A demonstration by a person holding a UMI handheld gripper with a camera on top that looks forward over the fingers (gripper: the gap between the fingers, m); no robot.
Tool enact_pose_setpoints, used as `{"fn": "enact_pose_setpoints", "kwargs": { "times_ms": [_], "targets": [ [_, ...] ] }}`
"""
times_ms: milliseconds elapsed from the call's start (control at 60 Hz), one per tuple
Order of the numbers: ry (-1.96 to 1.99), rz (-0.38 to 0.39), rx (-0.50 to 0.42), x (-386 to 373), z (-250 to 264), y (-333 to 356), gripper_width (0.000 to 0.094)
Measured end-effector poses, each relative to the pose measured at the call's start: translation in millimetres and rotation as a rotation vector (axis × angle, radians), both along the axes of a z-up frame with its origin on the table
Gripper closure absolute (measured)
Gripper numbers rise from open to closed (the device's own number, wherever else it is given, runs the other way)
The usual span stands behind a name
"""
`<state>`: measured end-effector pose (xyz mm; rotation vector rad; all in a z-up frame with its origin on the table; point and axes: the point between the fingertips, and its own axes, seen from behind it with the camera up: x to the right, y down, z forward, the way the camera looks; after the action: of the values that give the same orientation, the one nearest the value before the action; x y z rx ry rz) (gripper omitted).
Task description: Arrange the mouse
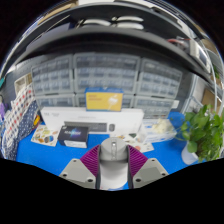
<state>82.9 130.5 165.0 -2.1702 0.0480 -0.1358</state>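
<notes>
The jaws (113, 165) pinch the mouse (113, 152): both fingers, each with a purple ribbed pad (92, 161), press against its sides. The mouse is grey, seen end-on, and sits between the pads with its upper part rising above the fingertips. Its lower half is hidden behind the fingers and cut off at the bottom of the view, so its full shape cannot be made out, nor whether it rests on the desk or is lifted clear.

Beyond the mouse lies the desk (45, 158), covered by a blue surface. Ahead of the mouse and to its left stands a dark box (73, 134) with printing on its face; the print is too small to read. Near that box, further left, lie pale flat items (45, 133) whose nature cannot be determined. Ahead of the mouse and slightly right lies a white flat object (125, 128), equally indistinct.

To the right of the mouse stands a green leafy plant (205, 133); its base is partly cut off.

Well behind the mouse, a wall of small drawer cabinets (105, 75) spans the background. A yellow label (104, 100) is fixed on it, directly above the mouse; its wording is illegible.
</notes>
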Motion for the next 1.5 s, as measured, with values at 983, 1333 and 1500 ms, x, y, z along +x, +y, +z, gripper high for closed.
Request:
{"fn": "enact_pose_setpoints", "kwargs": {
  "times_ms": [983, 1333, 1500],
  "targets": [
    [0.133, 0.040, -0.169, -53.8, -75.4, -19.7, 0.0109],
    [0.144, 0.080, -0.012, -69.3, 64.3, -62.4, 0.0098],
    [0.069, 0.073, 0.021, -56.2, 80.5, -79.6, 0.0094]
  ]
}}
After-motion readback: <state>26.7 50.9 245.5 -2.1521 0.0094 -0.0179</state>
